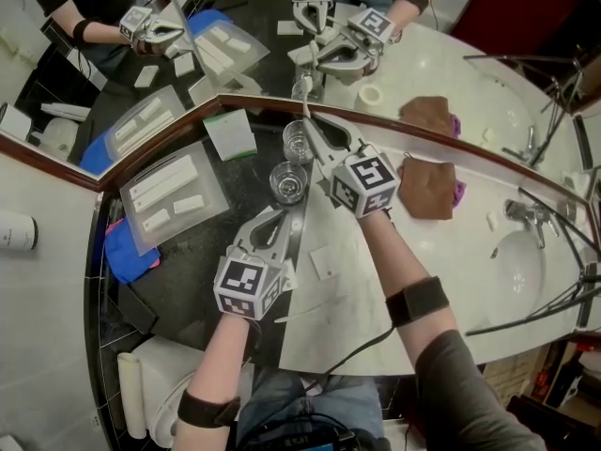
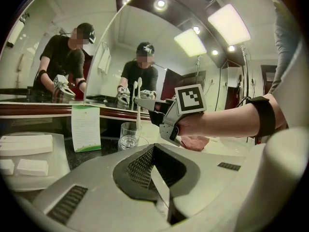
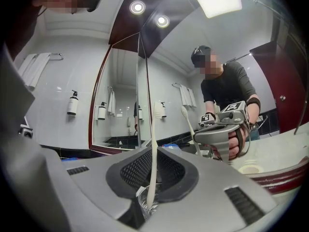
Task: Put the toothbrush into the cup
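The dark surface [image 1: 188,271] is running along beneath a wall mirror and carrying a clear tray [image 1: 174,200] of white packets at the left. The right hand-held gripper [image 1: 317,132] is reaching over it, its jaws pinching the toothbrush [image 3: 153,144] and holding it upright with the bristles on top. The left hand-held gripper [image 1: 282,222] is sitting nearer the person, jaws pressed together on nothing. Two glass cups are standing just beside each other. The farther cup [image 1: 299,141] is lying under the right jaws, and the toothbrush's lower end appears to be dipping inside its rim. The nearer cup [image 1: 288,181] is looking empty.

The danger, I judge, is lying in the release. The toothbrush is standing tall against a light cup, so letting go while it is leaning could be tipping the cup or flipping the brush out. Pulling the jaws back low could also be catching the rim — or knocking the neighbouring cup over.
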